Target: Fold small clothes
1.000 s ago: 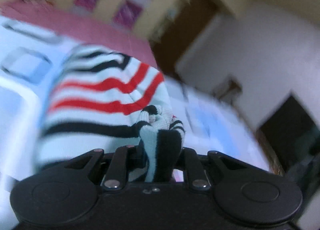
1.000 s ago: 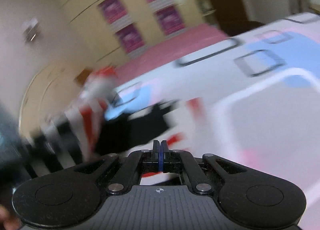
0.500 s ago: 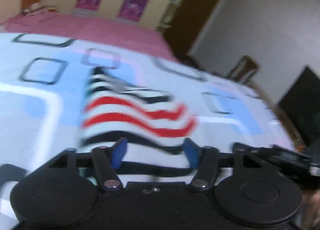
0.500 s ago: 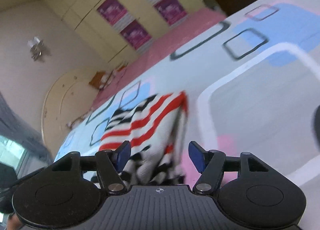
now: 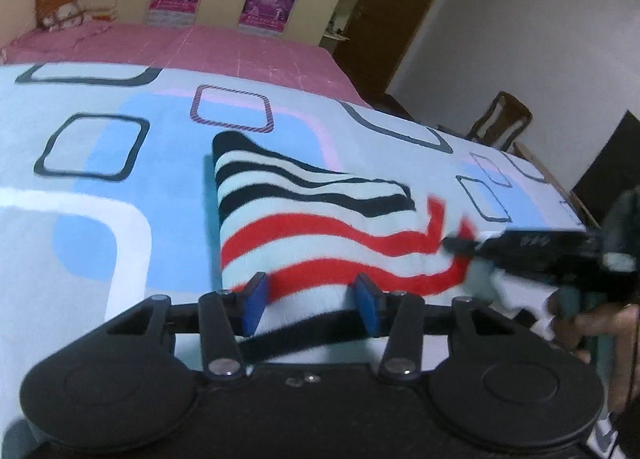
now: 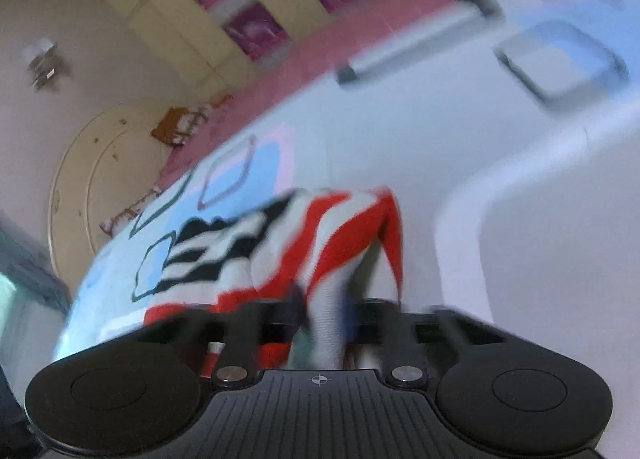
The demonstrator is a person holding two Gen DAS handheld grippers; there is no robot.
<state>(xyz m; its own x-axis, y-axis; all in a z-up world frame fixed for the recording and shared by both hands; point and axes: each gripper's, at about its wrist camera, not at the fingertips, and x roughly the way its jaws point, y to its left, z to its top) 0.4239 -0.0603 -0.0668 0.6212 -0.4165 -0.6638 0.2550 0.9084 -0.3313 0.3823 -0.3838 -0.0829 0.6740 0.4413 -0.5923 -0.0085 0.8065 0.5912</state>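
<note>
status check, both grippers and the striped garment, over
Left hand-held gripper open over striped garment. Right hand-held gripper just closed, pinching its red-striped edge. Nothing in the way.

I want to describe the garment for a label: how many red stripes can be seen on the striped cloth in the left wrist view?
2: the upper red stripe crosses the middle of the striped cloth; the lower red stripe runs just ahead of the left tongs. More may be folded under.

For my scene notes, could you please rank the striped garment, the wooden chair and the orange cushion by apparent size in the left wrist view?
1. striped garment, largest, though nearest.
2. wooden chair.
3. orange cushion; chair and cushion look alike.
</note>
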